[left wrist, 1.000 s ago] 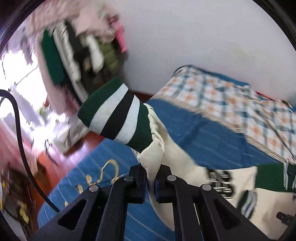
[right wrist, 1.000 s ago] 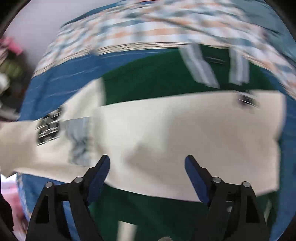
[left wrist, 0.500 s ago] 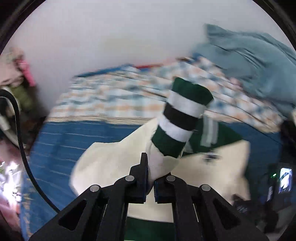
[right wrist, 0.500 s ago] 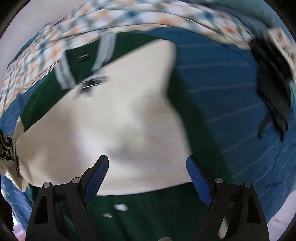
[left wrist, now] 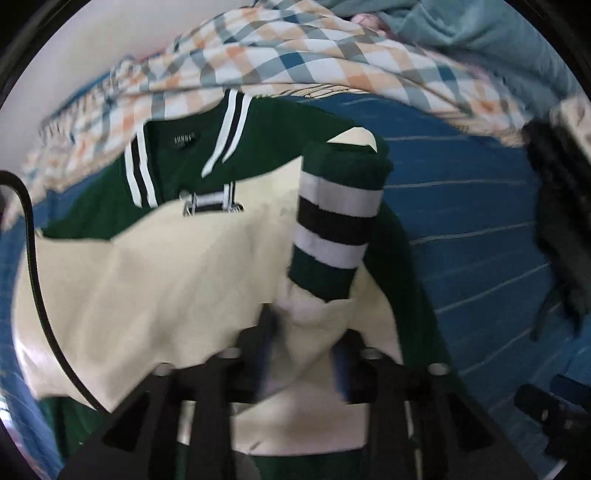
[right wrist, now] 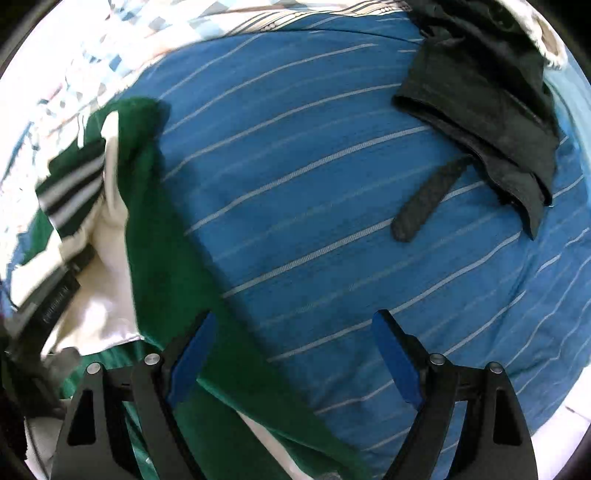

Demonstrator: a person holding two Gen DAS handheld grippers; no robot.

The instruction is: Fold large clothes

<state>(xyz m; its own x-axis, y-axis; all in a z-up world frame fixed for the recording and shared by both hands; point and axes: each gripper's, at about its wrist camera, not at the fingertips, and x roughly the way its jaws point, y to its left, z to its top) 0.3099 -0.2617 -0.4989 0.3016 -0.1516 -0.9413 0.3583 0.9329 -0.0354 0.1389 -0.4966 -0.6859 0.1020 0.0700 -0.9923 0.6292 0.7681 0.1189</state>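
Home bedroom, bed with blue striped sheet [right wrist: 332, 192], checked quilt [left wrist: 295, 59] bunched along plain white wall [left wrist: 110, 37], teal blanket [left wrist: 480, 33] heaped, green-and-cream jacket [left wrist: 147, 280] and black garment [right wrist: 487, 96] lying on sheet

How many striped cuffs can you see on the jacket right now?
1. The cuff stands up just beyond the left gripper, over the cream sleeve laid across the green jacket. The other cuff may be hidden under the folded cloth.
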